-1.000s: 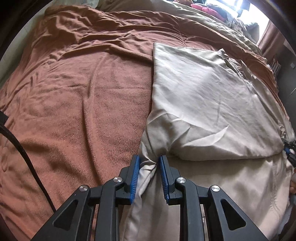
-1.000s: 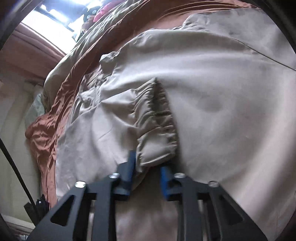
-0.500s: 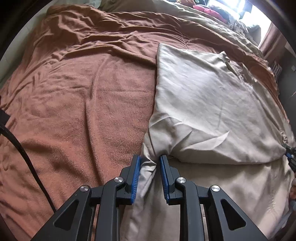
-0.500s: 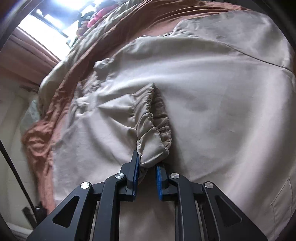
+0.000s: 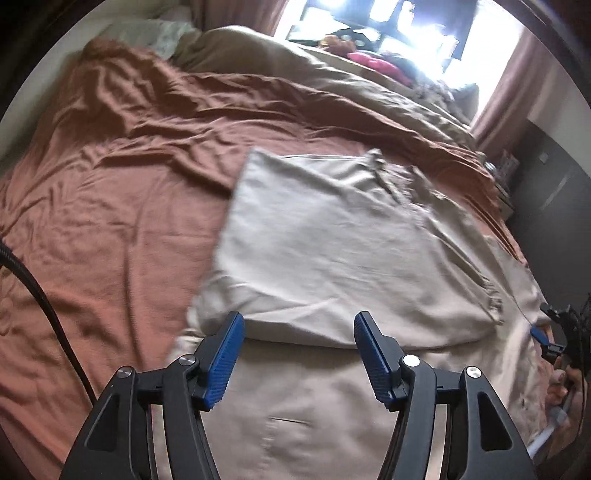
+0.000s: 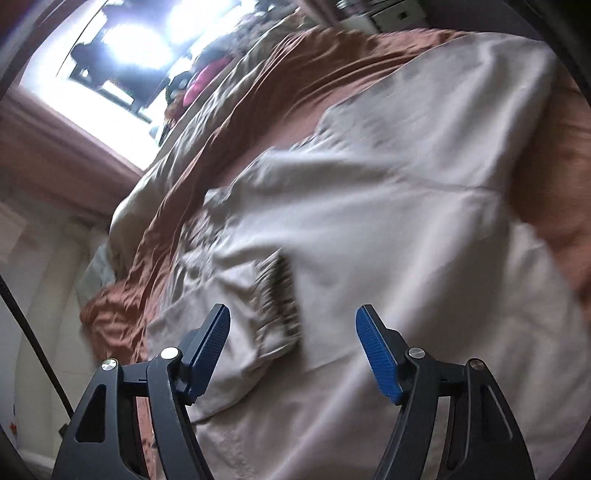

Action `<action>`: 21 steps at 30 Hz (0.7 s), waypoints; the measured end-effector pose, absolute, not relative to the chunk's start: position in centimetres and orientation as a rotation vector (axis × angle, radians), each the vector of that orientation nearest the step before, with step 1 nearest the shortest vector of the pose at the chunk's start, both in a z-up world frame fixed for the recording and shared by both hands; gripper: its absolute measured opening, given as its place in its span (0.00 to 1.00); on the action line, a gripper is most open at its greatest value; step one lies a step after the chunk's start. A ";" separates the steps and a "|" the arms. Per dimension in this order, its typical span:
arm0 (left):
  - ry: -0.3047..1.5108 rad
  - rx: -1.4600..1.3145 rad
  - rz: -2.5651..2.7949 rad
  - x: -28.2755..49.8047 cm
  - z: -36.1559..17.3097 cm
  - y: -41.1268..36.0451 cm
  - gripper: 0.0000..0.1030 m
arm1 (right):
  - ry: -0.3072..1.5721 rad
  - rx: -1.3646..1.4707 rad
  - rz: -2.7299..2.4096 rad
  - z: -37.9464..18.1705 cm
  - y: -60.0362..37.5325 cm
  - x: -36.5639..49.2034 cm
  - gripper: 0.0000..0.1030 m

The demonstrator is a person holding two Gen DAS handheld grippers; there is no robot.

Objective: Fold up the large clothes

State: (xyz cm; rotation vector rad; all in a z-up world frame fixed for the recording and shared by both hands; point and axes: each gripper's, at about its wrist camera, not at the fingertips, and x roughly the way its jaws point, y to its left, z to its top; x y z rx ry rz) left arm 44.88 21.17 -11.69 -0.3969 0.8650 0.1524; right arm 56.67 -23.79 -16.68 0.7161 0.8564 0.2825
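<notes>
A large beige garment lies folded over on a rust-brown blanket covering the bed. Its upper layer ends in a fold edge just beyond my left gripper, whose jaws are opening with nothing pressed between the blue pads. In the right wrist view the same beige garment fills the middle, its gathered elastic waistband lying loose between the pads of my right gripper, whose jaws are also opening above it. The right gripper also shows at the far right edge of the left wrist view, held by a hand.
An olive-tan duvet and a pile of pink and dark clothes lie at the bed's far side below a bright window. Dark furniture stands right of the bed. A black cable crosses the left side.
Both grippers let go of the beige cloth and their jaws spread wide. Both pulled back and up, so the folded garment lies farther off and more of the room shows.
</notes>
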 end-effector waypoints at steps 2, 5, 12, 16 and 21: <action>0.870 -0.378 0.134 45.4 -11.2 19.4 0.62 | 0.846 0.743 0.262 -17.0 -26.1 56.6 0.67; 0.885 -0.347 0.092 46.7 -10.5 16.2 0.62 | 0.824 0.787 0.224 -17.5 -28.8 56.0 0.67; 0.889 -0.305 0.010 49.5 -9.5 9.5 0.62 | 0.771 0.874 0.164 -19.1 -33.6 54.9 0.67; 0.898 -0.292 -0.009 51.1 -9.9 6.4 0.62 | 0.750 0.904 0.143 -20.8 -36.3 55.9 0.62; 0.919 -0.282 -0.041 53.2 -11.2 2.9 0.62 | 0.731 0.957 0.137 -23.2 -39.1 57.3 0.47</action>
